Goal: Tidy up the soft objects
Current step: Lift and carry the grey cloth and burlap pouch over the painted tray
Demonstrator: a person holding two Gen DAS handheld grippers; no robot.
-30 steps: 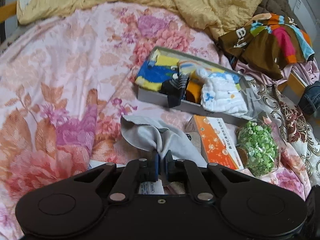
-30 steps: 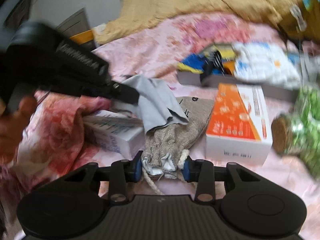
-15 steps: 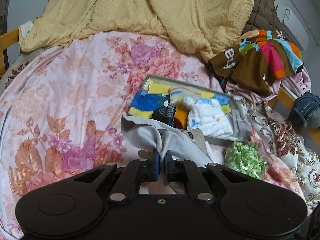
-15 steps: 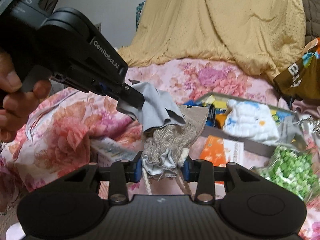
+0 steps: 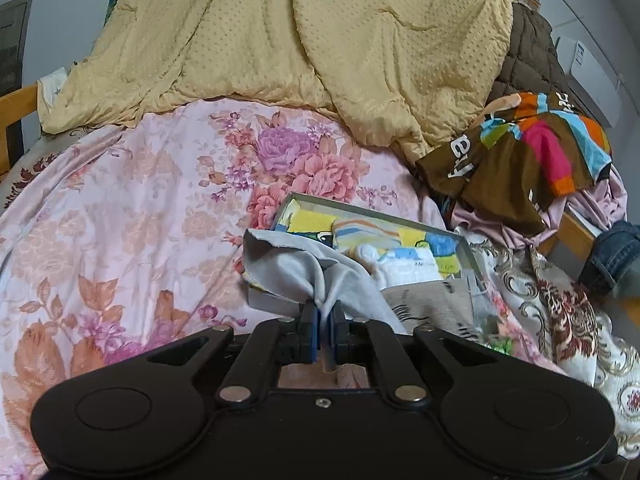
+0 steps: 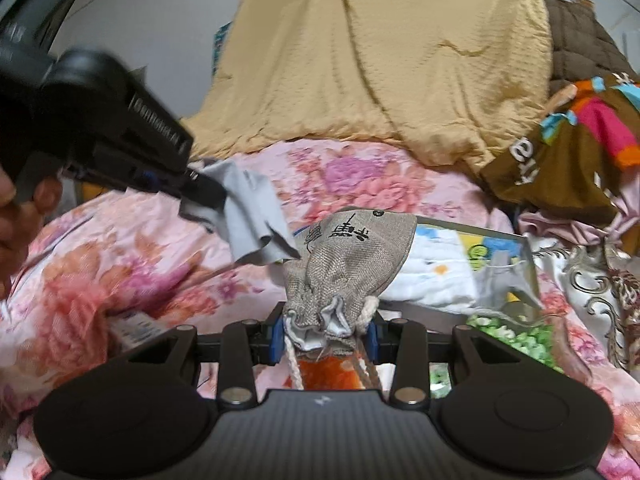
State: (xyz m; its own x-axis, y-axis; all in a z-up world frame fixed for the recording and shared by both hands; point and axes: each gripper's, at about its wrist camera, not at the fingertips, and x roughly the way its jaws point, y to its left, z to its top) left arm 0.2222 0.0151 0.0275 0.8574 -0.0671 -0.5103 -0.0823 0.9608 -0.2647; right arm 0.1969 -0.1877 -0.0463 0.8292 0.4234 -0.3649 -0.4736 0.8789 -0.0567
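Burlap, coarse and grey-brown, fills the nearest part of the right wrist view: the right gripper (image 6: 325, 334) is clenched on the gathered neck of a small drawstring pouch (image 6: 352, 254), whose pale lining puckers between the blue pads while white cords (image 6: 294, 368) hang below. The pouch is lifted clear of the bed, its printed black characters facing up at the far end. To its left, the left gripper (image 6: 208, 196) comes in from the side, borne by a hand (image 6: 16, 208) at the edge of the frame, and is clamped on a grey cloth (image 6: 252, 216) that droops from its tips, one corner reaching the pouch. In the left wrist view the same left gripper (image 5: 324, 320) has its jaws pressed nearly together with a fold of the grey cloth (image 5: 304, 268) pinched between them, the rest of the cloth spreading away from the tips. Just beyond both held items lies a shallow grey box (image 5: 466, 250) on the bed, holding folded textiles in yellow, blue and white, among them a white padded piece (image 6: 436, 276). A bag of green pieces (image 6: 516, 336) sits near the box on the right side. The pink floral bedsheet (image 5: 132, 216) stretches under everything. Farther off to the right rests a brown garment with bright stripes (image 5: 532, 160), and at the back a yellow dotted blanket (image 5: 320, 40) is heaped up.
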